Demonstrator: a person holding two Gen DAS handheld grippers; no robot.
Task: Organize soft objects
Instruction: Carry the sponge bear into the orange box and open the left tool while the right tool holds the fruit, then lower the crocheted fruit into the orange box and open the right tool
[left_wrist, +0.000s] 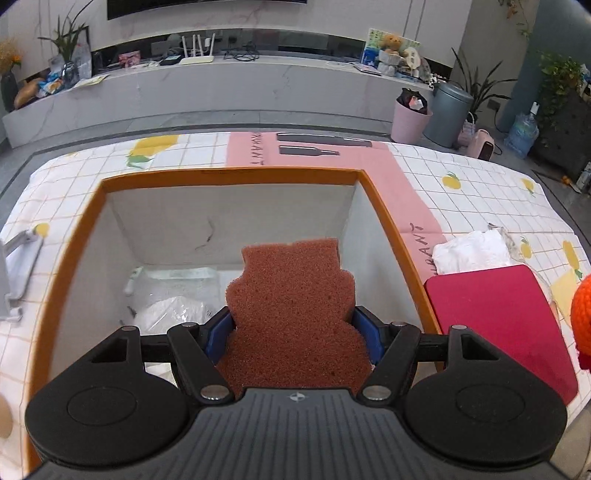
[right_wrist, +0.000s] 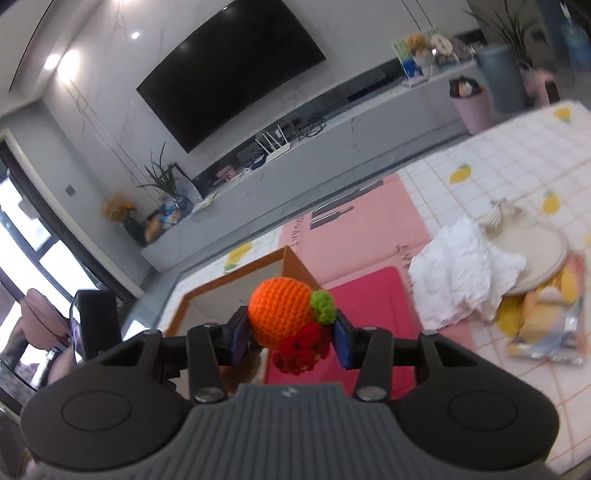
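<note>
**Operator:** Sponge (left_wrist: 291, 314), the reddish-brown one, sits clamped in my left gripper (left_wrist: 291, 332). Its blue pads press both its sides, so the jaws stand fairly wide on it. It juts forward from the fingers, over the open box (left_wrist: 232, 173).

**Partner:** What does the box hold?

**Operator:** The box has an orange rim and white inner walls. Ahead and to the left of my left fingertips, on its floor, lies a clear plastic bag (left_wrist: 173, 299) with something white inside. I cannot tell what the white stuff is. A dark scuff marks the far wall.

**Partner:** How does the sponge look?

**Operator:** Coarse, porous, flat, with a stepped outline: a narrower top, two small bumps on its upper edge, wider shoulders below. It looks cut to a figure, perhaps a bear.

**Partner:** And your right side?

**Operator:** My right gripper (right_wrist: 291, 332) holds a crocheted toy (right_wrist: 284, 317) at a narrower width, the pads touching both flanks. It has an orange ball body, a green knot to the right and a red ruffled piece underneath. Just beyond it I see the box corner (right_wrist: 291, 266).

**Partner:** Anything beside the box?

**Operator:** To the right of my left gripper, a magenta mat (left_wrist: 498, 314) lies flat against the box's outer wall, with a crumpled white cloth (left_wrist: 472, 254) just beyond it on the lemon-print tablecloth (left_wrist: 480, 177).
</note>
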